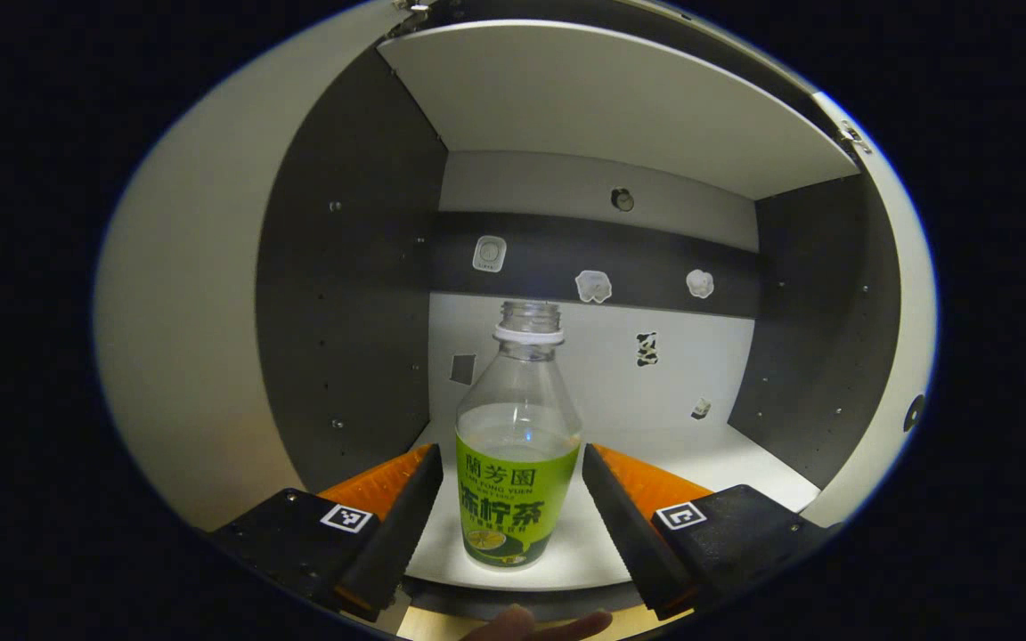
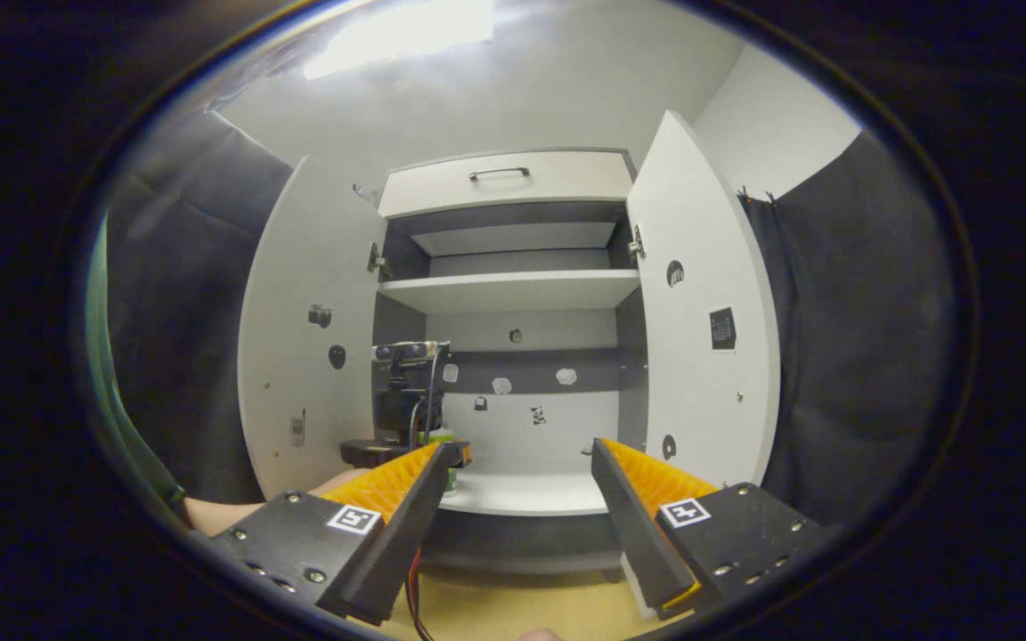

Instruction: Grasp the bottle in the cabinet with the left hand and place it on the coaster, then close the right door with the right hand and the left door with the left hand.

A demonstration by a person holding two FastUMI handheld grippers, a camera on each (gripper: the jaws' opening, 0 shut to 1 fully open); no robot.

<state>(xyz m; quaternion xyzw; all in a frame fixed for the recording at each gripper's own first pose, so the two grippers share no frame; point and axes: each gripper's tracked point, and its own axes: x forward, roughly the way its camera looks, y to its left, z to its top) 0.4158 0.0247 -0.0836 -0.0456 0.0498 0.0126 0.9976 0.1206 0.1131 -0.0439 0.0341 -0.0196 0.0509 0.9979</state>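
A clear uncapped bottle [image 1: 517, 445] with a green label and some pale liquid stands upright on the cabinet's bottom shelf [image 1: 727, 463]. My left gripper [image 1: 511, 476] is open with a finger on each side of the bottle, small gaps showing on both sides. In the right gripper view my right gripper [image 2: 517, 472] is open and holds nothing, a little way back from the cabinet. Farther off there, the left gripper [image 2: 406, 418] reaches into the cabinet at the bottle [image 2: 443, 438]. Both doors stand open: the left door [image 2: 304, 347] and the right door [image 2: 700, 338].
The cabinet has an upper shelf [image 2: 508, 289] and a drawer with a handle [image 2: 500, 174] above. Small stickers dot its back wall [image 1: 655, 347]. Black cloth hangs at both sides. A wooden surface [image 2: 513, 610] lies below the cabinet front. A forearm [image 2: 228, 512] is at the lower left.
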